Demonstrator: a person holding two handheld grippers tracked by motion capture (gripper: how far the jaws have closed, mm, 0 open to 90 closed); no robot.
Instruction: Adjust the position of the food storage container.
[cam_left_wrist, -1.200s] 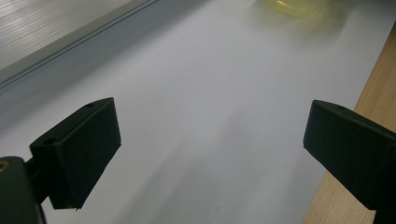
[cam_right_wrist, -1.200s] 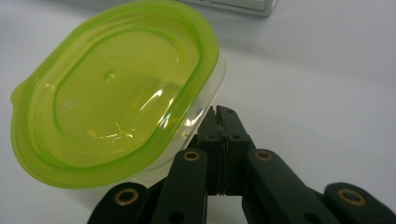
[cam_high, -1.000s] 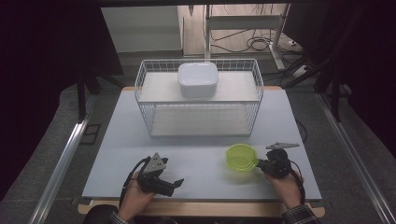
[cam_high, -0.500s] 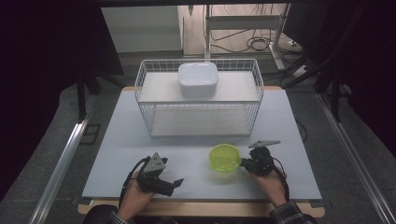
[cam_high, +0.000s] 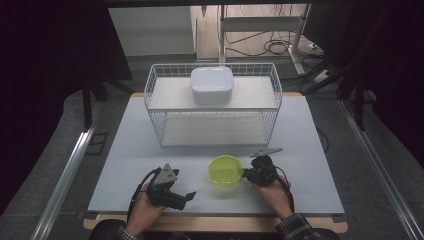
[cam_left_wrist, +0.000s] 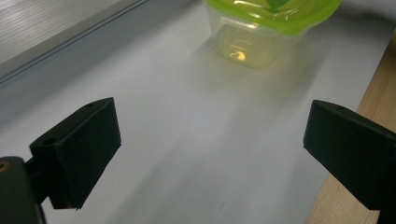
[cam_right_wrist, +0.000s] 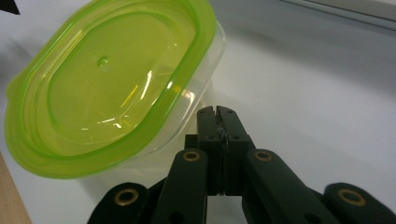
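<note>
With its jaws pressed together and nothing between them, the right gripper (cam_right_wrist: 219, 112) sits against the side of the green-lidded container (cam_high: 226, 170), so this looks like a push across the table (cam_high: 310, 150) toward the left gripper (cam_high: 186, 197), whose jaws stand wide. Next comes a gentle shove, kept low. The tub is clear, shallow, its lime lid on, near the front edge.

Container (cam_high: 225, 170) before basket (cam_high: 214, 131); box (cam_high: 212, 85) seemingly atop basket.
</note>
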